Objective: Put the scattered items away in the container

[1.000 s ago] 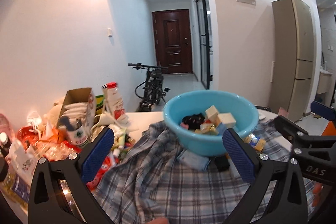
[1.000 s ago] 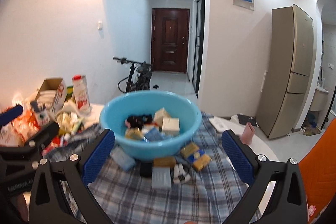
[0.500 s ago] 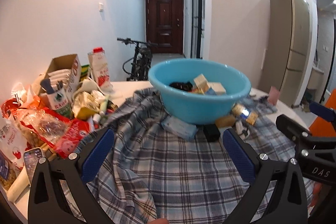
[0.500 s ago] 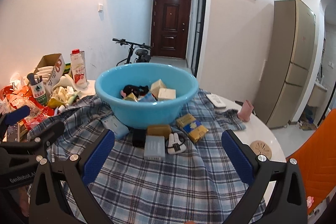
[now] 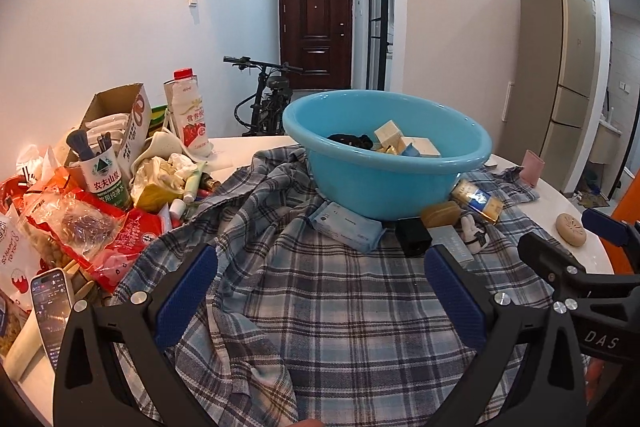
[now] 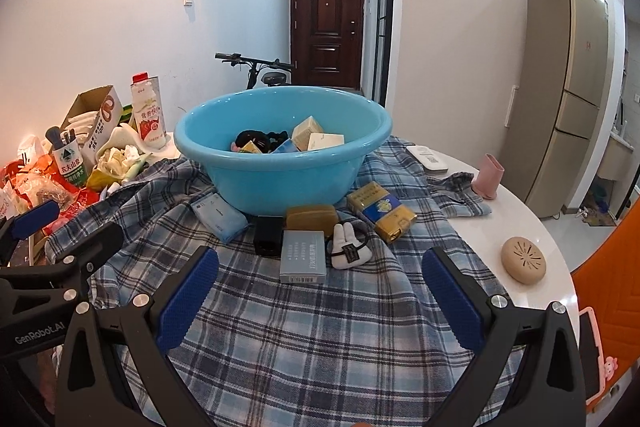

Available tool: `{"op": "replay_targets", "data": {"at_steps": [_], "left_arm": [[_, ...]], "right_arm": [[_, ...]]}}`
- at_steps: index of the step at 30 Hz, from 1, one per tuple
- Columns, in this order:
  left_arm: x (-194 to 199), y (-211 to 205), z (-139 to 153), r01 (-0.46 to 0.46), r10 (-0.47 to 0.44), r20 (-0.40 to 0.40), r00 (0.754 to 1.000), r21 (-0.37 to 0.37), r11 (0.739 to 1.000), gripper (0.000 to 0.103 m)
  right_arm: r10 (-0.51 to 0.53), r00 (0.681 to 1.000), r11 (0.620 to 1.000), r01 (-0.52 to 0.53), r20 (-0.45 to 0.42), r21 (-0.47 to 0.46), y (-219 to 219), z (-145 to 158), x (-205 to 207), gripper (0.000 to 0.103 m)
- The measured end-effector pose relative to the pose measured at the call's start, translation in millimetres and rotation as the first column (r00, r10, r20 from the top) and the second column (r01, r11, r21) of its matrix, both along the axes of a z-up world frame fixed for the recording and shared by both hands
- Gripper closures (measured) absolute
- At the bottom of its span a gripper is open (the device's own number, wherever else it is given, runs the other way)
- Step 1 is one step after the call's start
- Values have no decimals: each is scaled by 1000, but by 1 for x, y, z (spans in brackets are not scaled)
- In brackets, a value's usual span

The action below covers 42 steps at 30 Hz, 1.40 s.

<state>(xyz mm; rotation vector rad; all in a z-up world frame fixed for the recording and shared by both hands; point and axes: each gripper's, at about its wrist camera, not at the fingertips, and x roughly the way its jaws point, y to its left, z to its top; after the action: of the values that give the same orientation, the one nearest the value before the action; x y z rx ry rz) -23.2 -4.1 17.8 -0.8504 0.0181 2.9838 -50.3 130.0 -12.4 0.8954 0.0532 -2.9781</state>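
Right wrist view: the blue basin (image 6: 280, 163) stands on a plaid cloth (image 6: 320, 327) spread over the white bench (image 6: 532, 227). Already inside it lie a black bundle (image 6: 256, 138), two cream boxes (image 6: 316, 135) and some smaller packets, so part of the tidying is judged done. Still outside, clustered just in front of the basin's base, are a tissue pack (image 6: 218, 217), a black block (image 6: 268, 235), a tan case (image 6: 312, 217), a grey-blue box (image 6: 303, 256), a white rabbit charm (image 6: 348, 247) and a yellow-and-blue pack (image 6: 380, 211); the tan case and the black block touch or nearly touch the basin wall. Farther right on bare bench sit a beige oval (image 6: 523, 259), a pink cup (image 6: 487, 175) and a white remote (image 6: 429, 159). Whether these three belong to the task cannot be told. At least six items are therefore judged left to move.

Right claw (image 6: 320, 301) hangs spread wide and empty, short of the grey-blue box. Left claw (image 5: 320, 301), seen in the left wrist view, is likewise spread and empty above the cloth, with the tissue pack ahead of it. A heap of food bags, a carton (image 5: 188, 115) and a phone (image 5: 52, 303) crowds the bench's left edge, well apart from the basin.
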Motion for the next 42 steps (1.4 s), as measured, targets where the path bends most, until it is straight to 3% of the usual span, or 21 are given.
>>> {"op": "replay_targets", "data": {"at_steps": [23,42], "left_arm": [[-1,2,-6,-30,29,-19,999,-52,998,0],[2,7,-7,2,-2,-19,1000,-19,1000,0]], "right_arm": [[-6,1000,1000,6,18,9,-3,-9,-7,0],[-53,999,998,53,6,40,1,-9,-4,0]]}}
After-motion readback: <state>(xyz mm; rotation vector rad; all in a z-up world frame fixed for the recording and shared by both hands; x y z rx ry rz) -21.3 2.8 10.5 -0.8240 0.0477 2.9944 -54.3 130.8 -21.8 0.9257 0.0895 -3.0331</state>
